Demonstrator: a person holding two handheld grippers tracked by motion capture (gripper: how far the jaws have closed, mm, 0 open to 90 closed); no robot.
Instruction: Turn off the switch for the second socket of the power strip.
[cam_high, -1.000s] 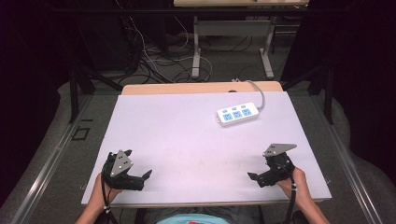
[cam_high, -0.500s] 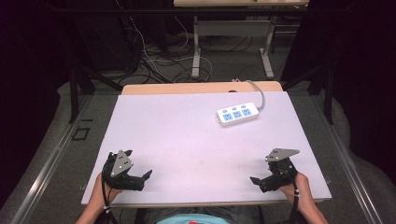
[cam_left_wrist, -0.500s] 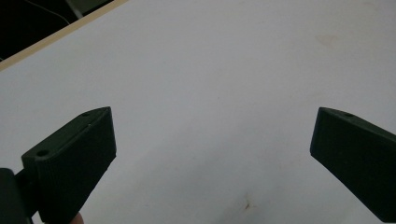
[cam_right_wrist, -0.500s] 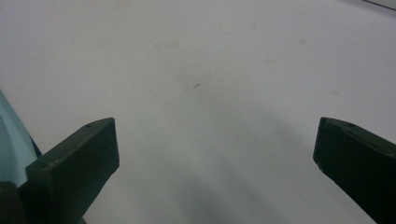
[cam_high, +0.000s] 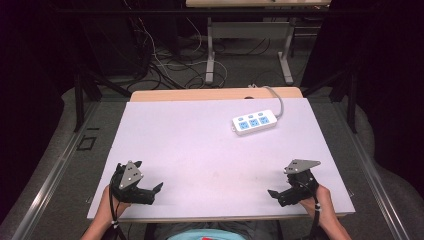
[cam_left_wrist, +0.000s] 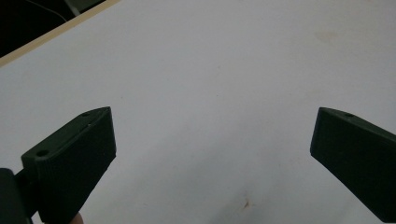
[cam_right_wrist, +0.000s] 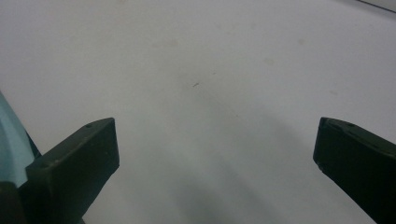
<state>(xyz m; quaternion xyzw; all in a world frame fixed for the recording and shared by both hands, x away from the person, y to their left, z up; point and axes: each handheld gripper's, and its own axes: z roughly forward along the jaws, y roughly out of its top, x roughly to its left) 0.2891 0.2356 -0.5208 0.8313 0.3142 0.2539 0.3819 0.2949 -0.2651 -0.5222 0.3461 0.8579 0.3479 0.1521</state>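
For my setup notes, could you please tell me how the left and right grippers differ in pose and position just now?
The left gripper sits at the table's near left and points right; the right gripper sits at the near right and points left. The power strip lies nearer the right gripper than the left one. The left gripper's grey plate tilts steeply; the right's lies nearly flat. Both are open, empty and low over bare table.

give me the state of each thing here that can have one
left gripper: open, jaws wide apart, nothing between them, low over the near left of the table
right gripper: open, jaws wide apart, nothing held, near right of the table
power strip: lying flat on the far right of the table, sockets up, nothing plugged in, its cable running off the far edge
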